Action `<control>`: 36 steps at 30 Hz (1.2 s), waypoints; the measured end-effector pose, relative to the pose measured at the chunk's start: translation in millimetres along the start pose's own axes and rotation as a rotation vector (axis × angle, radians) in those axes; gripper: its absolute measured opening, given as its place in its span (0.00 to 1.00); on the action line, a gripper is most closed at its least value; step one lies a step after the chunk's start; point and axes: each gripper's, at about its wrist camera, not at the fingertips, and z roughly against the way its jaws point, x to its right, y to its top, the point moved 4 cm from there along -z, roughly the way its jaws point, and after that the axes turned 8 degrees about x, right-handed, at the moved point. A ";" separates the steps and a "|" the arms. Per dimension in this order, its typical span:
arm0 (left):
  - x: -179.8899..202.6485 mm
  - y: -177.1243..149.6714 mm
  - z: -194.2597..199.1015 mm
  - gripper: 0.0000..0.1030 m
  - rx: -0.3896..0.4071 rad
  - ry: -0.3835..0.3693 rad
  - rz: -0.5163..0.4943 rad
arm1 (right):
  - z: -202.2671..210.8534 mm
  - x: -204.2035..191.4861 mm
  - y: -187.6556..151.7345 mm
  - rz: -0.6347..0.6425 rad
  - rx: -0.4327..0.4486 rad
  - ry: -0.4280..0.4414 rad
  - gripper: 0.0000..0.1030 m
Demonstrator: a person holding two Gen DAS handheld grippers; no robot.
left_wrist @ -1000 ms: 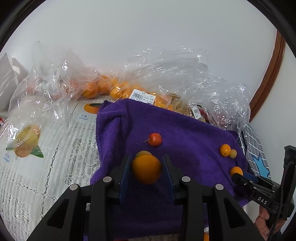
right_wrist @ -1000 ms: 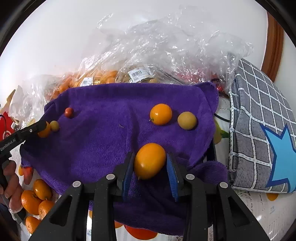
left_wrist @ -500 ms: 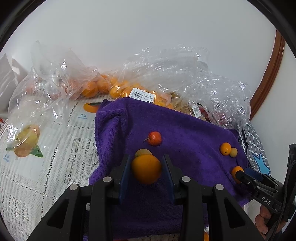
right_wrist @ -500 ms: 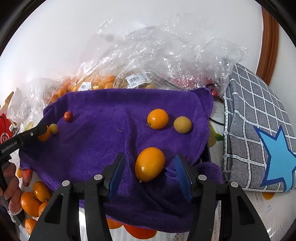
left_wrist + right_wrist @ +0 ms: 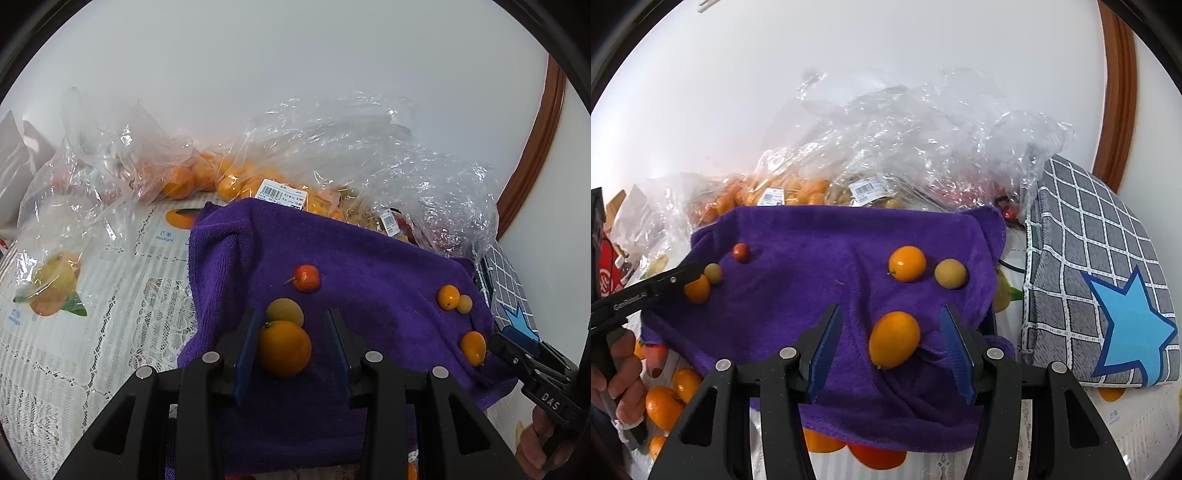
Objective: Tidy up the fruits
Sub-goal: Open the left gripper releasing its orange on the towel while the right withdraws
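A purple towel [image 5: 369, 266] [image 5: 820, 251] lies spread on the table with fruit on it. My left gripper [image 5: 291, 345] is open around an orange [image 5: 283, 348] resting on the towel, with a yellow-green fruit [image 5: 284, 312] and a small red fruit [image 5: 306, 278] just beyond. My right gripper [image 5: 892, 345] is open wide around an oval orange fruit [image 5: 894, 339] lying on the towel. A round orange fruit [image 5: 907, 263] and a yellow fruit [image 5: 950, 273] lie farther back. The left gripper shows at the towel's left edge in the right wrist view [image 5: 646, 291].
Clear plastic bags of oranges [image 5: 207, 177] [image 5: 886, 155] are heaped behind the towel against the wall. A grey checked cushion with a blue star [image 5: 1100, 280] lies to the right. More oranges [image 5: 665, 402] sit below the towel's left edge. A lace tablecloth [image 5: 92, 332] covers the table.
Both grippers have opened and let go of their fruit, which now rest on the towel. The right gripper has drawn back slightly and opened wider.
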 end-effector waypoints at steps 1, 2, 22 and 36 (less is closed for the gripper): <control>0.0 0.1 0.5 0.35 0.002 -0.001 0.000 | 1.4 -1.4 0.5 -0.001 -0.002 0.009 0.53; 0.6 0.8 1.0 0.35 0.004 -0.001 -0.001 | 4.0 -4.0 1.0 -0.001 -0.003 0.025 0.52; -3.4 0.1 53.3 0.41 0.106 0.000 -0.009 | 45.2 -59.7 -26.4 -0.003 -0.019 0.186 0.51; -19.9 -20.0 92.2 0.44 0.103 0.003 -0.041 | 60.0 -98.2 -64.1 0.014 -0.133 0.293 0.51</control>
